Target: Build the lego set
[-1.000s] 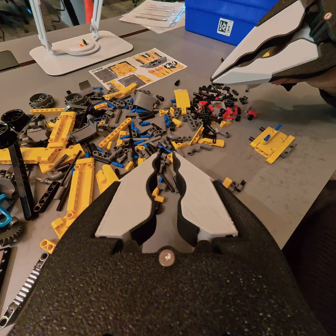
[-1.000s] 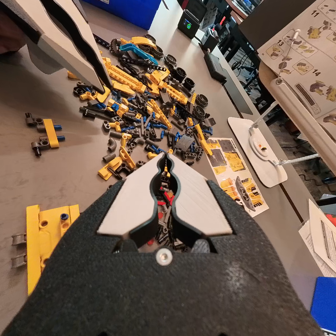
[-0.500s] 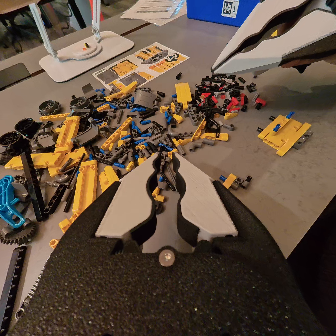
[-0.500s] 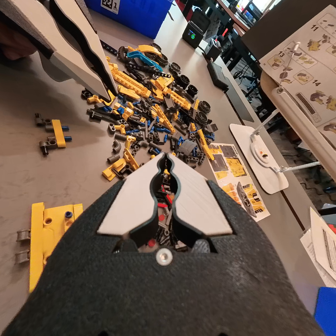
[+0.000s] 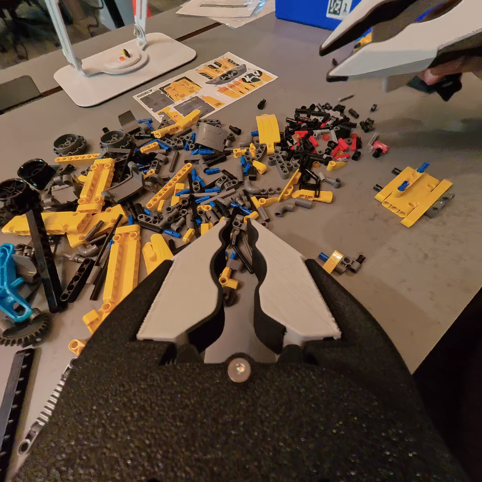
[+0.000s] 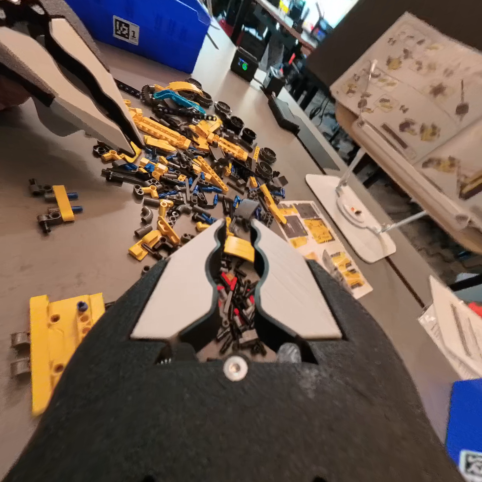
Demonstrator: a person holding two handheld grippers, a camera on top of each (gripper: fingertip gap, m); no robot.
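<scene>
A pile of loose yellow, grey, black and blue building pieces (image 5: 182, 187) lies on the grey table (image 5: 365, 300). My left gripper (image 5: 238, 223) hovers low over the pile's near edge, jaws a narrow gap apart. Small grey and black pieces show through the gap; none looks gripped. It also shows in the right wrist view (image 6: 135, 151), beside a yellow angled piece (image 6: 130, 156). My right gripper (image 6: 238, 221) is open above the red and black pins (image 6: 234, 300), facing a yellow curved panel (image 6: 238, 246). It shows in the left wrist view (image 5: 324, 65), held by a hand.
A yellow plate assembly (image 5: 412, 195) and a small yellow-and-grey assembly (image 5: 339, 262) lie apart, right of the pile. A sticker sheet (image 5: 206, 86), a white stand base (image 5: 122, 67) and a blue box (image 5: 300, 10) sit behind. The stand holds a booklet (image 6: 391, 91). The table edge (image 5: 430, 326) runs at right. There is about 15 cm between the tips of the two grippers.
My right gripper has opened its jaws and has drawn up and back from the red and black pins. My left gripper has kept its narrow gap and stayed over the pile.
</scene>
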